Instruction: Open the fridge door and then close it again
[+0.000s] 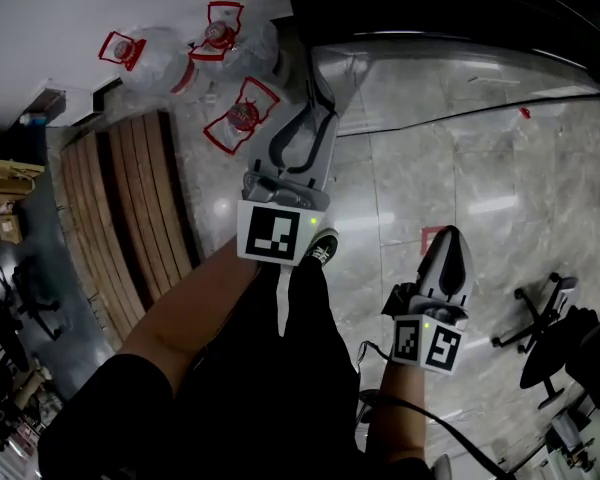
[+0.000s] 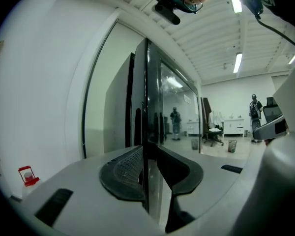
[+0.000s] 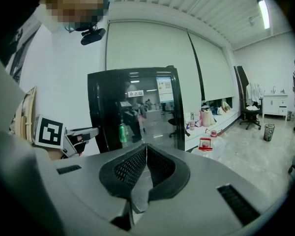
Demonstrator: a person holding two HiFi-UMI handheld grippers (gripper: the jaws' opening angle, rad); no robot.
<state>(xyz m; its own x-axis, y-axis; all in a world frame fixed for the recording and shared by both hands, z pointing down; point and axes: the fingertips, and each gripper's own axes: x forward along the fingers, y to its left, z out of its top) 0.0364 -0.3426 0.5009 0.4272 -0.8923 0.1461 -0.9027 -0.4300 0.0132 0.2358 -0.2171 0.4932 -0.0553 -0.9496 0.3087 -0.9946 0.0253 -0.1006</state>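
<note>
Three water jugs (image 1: 145,53) (image 1: 235,33) (image 1: 242,116), one fridge (image 3: 132,107)

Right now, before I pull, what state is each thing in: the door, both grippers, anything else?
Fridge door: looks shut, flush with the cabinet; a slight gap can't be ruled out.
Left gripper: shut on the fridge door's edge.
Right gripper: shut, empty, held clear of the fridge.
Water bottles: capped, upright on the floor.
Ceiling lights: on.
</note>
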